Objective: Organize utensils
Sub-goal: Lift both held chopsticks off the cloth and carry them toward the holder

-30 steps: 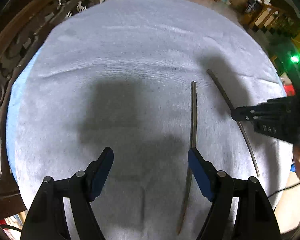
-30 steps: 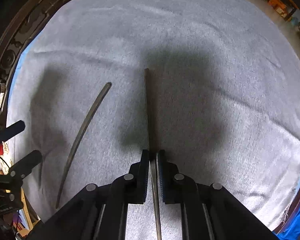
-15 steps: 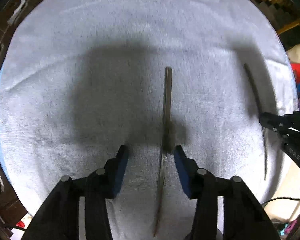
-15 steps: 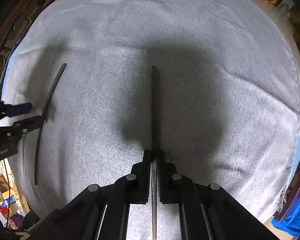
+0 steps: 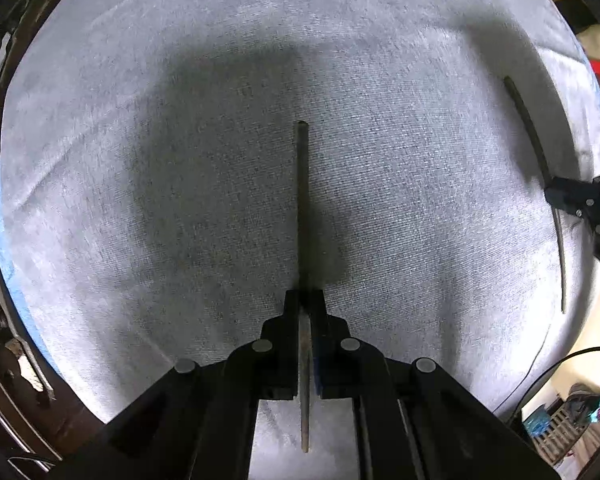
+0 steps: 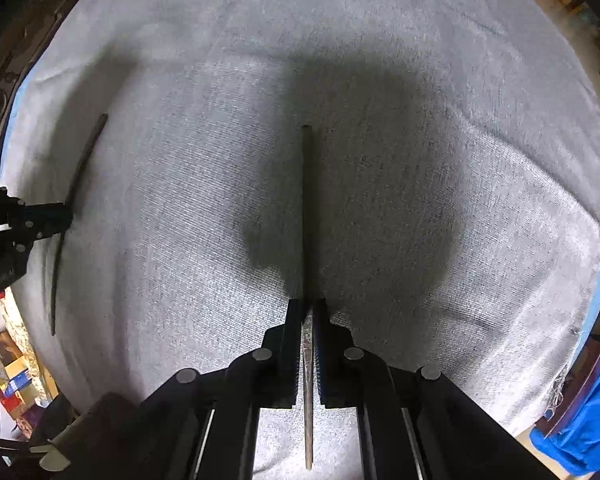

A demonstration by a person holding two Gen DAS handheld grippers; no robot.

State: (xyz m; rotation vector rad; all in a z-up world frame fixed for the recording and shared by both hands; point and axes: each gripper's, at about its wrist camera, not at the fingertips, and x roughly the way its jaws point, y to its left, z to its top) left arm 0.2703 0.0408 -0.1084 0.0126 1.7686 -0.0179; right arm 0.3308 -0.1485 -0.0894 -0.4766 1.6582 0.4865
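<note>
left wrist view:
left hand-held gripper (image 5: 305,304): jaws have just been closing, now clamped on a chopstick running between them
left chopstick (image 5: 302,208): dark, thin, straight stick; blunt thicker end points away from the camera, thin end passes back under the fingers; lies on the cloth, about mid-frame
right chopstick (image 5: 534,136): same dark colour, reads curved from the lens; lies near the right edge of the cloth, well apart from the left one
right hand-held gripper (image 5: 550,194): comes in from the right edge, tips at that stick's middle
surface (image 5: 180,160): round, covered by a light grey woven cloth; gripper shadows around both sticks

right wrist view:
right hand-held gripper (image 6: 307,308): clenched on the right chopstick (image 6: 306,208), pads against both sides
stick look: dark, slim, tapering to a point at the near end, flat-cut thicker far end
left chopstick (image 6: 80,172): near the left edge of the cloth, left hand-held gripper (image 6: 66,216) pinching it about midway
surface (image 6: 460,160): grey cloth, blue edging at the rim, a few wrinkles
</note>
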